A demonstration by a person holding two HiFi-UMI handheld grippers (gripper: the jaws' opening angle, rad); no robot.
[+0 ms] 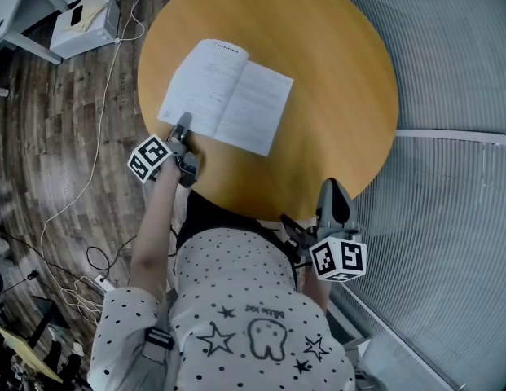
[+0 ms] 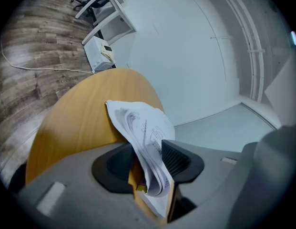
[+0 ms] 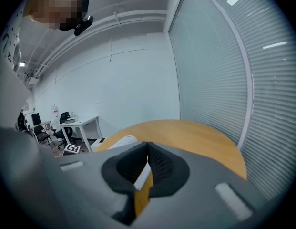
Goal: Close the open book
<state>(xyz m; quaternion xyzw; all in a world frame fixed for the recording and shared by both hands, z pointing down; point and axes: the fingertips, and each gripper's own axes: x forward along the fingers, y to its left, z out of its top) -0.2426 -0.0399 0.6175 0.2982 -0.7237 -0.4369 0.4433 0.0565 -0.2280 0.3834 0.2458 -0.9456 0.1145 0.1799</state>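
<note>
An open book (image 1: pixel 228 96) of white printed pages lies on the round wooden table (image 1: pixel 334 80), left of the middle. My left gripper (image 1: pixel 183 123) is at the book's near left corner. In the left gripper view a curled sheaf of its pages (image 2: pixel 143 123) stands between the jaws of the left gripper (image 2: pixel 148 161). The sheaf leans on the right pad, and bare wood shows between it and the left pad, so the jaws are open. My right gripper (image 1: pixel 334 190) hangs by the table's near edge, away from the book. In its own view the right gripper (image 3: pixel 148 147) is shut on nothing.
A white box (image 1: pixel 85 24) and trailing cables (image 1: pixel 98 137) lie on the wood floor left of the table. Slatted blinds (image 1: pixel 456 96) run along the right side. A white desk with chairs (image 2: pixel 109 13) stands far behind.
</note>
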